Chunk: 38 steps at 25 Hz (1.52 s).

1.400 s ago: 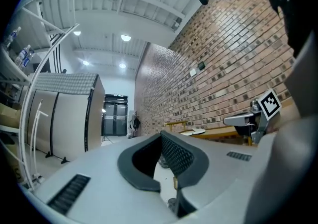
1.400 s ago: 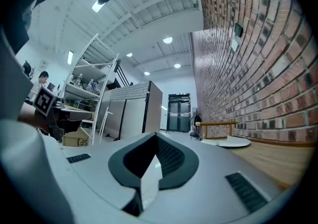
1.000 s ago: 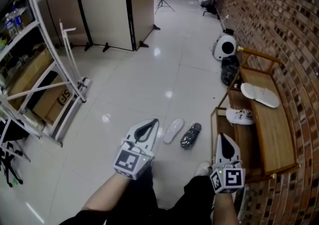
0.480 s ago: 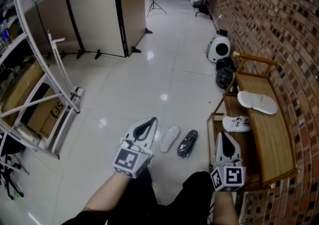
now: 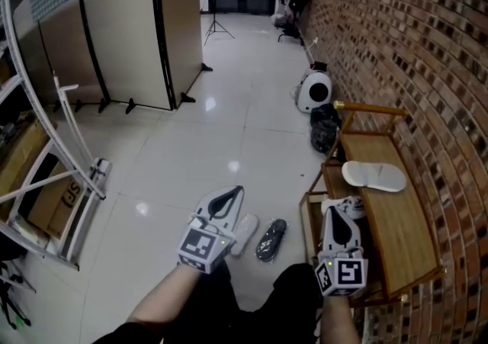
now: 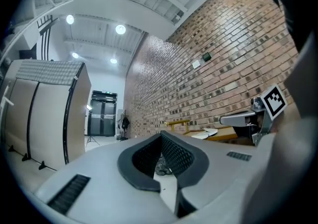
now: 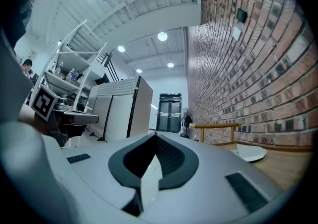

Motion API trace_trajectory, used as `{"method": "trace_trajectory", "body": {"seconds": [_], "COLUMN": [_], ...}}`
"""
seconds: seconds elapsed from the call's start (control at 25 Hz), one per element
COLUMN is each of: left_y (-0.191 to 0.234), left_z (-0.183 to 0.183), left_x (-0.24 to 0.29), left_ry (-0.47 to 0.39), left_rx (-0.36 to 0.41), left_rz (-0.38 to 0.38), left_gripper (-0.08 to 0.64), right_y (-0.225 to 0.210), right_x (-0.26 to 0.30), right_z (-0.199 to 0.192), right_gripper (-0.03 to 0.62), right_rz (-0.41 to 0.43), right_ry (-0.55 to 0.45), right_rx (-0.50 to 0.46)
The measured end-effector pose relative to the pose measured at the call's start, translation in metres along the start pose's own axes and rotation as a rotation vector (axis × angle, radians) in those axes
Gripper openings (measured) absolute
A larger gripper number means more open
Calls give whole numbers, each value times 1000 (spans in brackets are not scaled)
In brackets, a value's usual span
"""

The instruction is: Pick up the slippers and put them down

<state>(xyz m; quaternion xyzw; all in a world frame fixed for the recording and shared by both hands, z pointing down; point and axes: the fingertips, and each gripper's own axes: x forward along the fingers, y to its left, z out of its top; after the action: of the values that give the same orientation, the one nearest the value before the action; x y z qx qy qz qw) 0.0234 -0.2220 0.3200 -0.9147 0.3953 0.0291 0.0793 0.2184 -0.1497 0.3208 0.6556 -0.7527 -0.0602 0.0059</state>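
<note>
Two slippers lie side by side on the tiled floor, a white one (image 5: 245, 231) and a dark patterned one (image 5: 271, 239). My left gripper (image 5: 235, 191) hangs shut and empty above the white one, hiding its near end. A third, white slipper (image 5: 374, 175) rests on top of the wooden bench (image 5: 396, 236); it also shows in the right gripper view (image 7: 251, 152). My right gripper (image 5: 333, 210) is shut and empty at the bench's left edge, over a white sneaker (image 5: 352, 205) on the lower shelf. Both grippers point about level, jaw tips together (image 6: 161, 133) (image 7: 155, 134).
A brick wall (image 5: 427, 68) runs along the right behind the bench. A black bag (image 5: 323, 133) and a round white device (image 5: 312, 93) sit on the floor past the bench. Folding partitions (image 5: 122, 37) and a white metal rack (image 5: 53, 136) with a cardboard box (image 5: 57, 197) stand on the left.
Both grippers have moved forward along the wall, still shut. The floor slippers and the bench now sit lower and nearer to them, and the left gripper overlaps the white floor slipper.
</note>
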Motion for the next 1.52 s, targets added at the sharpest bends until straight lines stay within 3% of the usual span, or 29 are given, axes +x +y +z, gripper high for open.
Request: {"method": "trace_trajectory", "body": {"seconds": [0.24,0.56,0.92,1.08,1.2,1.32,1.4,1.52], "left_y": [-17,-25,-19,-21,-26,-34,-47,-87], "left_z": [18,18,20,20,15,10,9,11], "left_x": [36,34,39,51,64,79,90,103], "left_ry": [-34,-27,-24,-33,-28,-18,-22,8], "left_rx": [-6,-68,-25,-58,-128,-256,-380,-569], "left_rz": [-61,-58,-68,-80,-108,-160,-254,-497], "left_gripper": [2,2,2,2,2,2,2,2], "right_y": [-33,-39,-41,-51,-62,-71,-76,-86], "right_x": [-6,-16,-12,-16,-21,-25,-26,-30], "right_z": [19,9,9,7,1,-1,1,4], "right_gripper": [9,8,9,8,9,8,9,9], "right_rz": [-78,-84,-85,-104,-143,-162,-170,-190], "right_ry": [-16,-22,-29,-18,5,11,8,12], "right_rx": [2,23,40,40,55,52,42,29]}}
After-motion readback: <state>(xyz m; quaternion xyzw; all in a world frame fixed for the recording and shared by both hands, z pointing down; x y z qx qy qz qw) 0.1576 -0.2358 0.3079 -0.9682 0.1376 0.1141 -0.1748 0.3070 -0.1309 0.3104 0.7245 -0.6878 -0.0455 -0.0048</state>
